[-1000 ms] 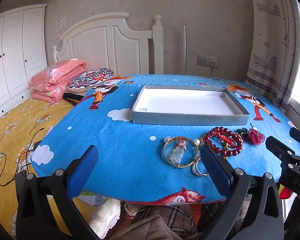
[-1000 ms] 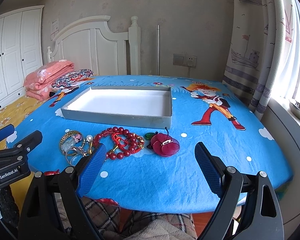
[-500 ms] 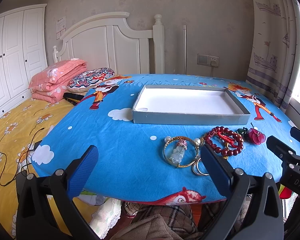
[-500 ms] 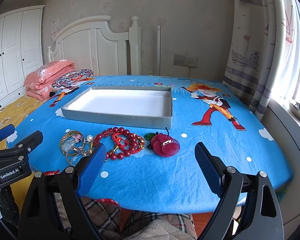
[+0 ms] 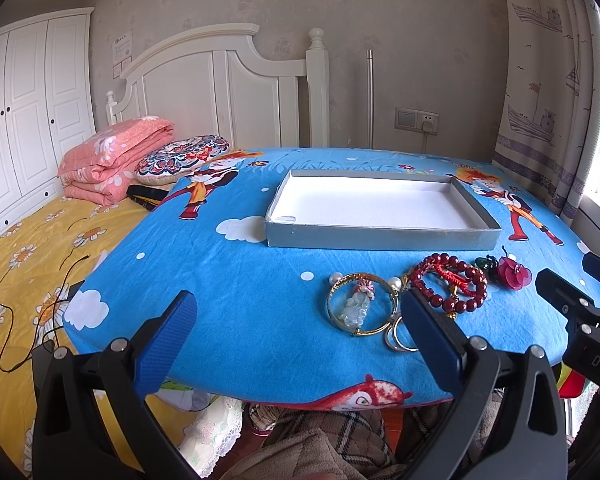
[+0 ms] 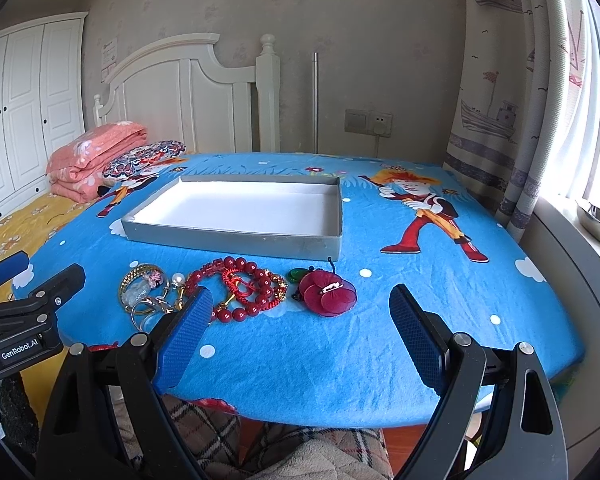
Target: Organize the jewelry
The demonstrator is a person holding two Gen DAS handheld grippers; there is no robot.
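Note:
A grey box with a white inside (image 5: 380, 236) (image 6: 236, 238) stands on the blue cartoon tablecloth. In front of it lie a gold bangle with a pale jade pendant (image 5: 356, 306) (image 6: 140, 284), silver rings (image 5: 398, 340) (image 6: 146, 314), a red bead bracelet (image 5: 456, 284) (image 6: 248, 284), a green stone (image 6: 296, 274) and a red flower brooch (image 5: 514, 274) (image 6: 328, 294). My left gripper (image 5: 296, 332) is open and empty near the table's front edge, left of the jewelry. My right gripper (image 6: 300, 324) is open and empty, just before the brooch.
The tablecloth (image 5: 220, 280) ends close to both grippers. A bed with yellow sheets (image 5: 24, 256), a folded pink quilt (image 5: 116, 156) and a patterned pillow (image 5: 180, 154) lies to the left. Curtains (image 6: 512, 120) and a window sill (image 6: 580, 240) are on the right.
Both grippers have eased very slightly back or up; the jewelry and box have not moved. Both stay open.

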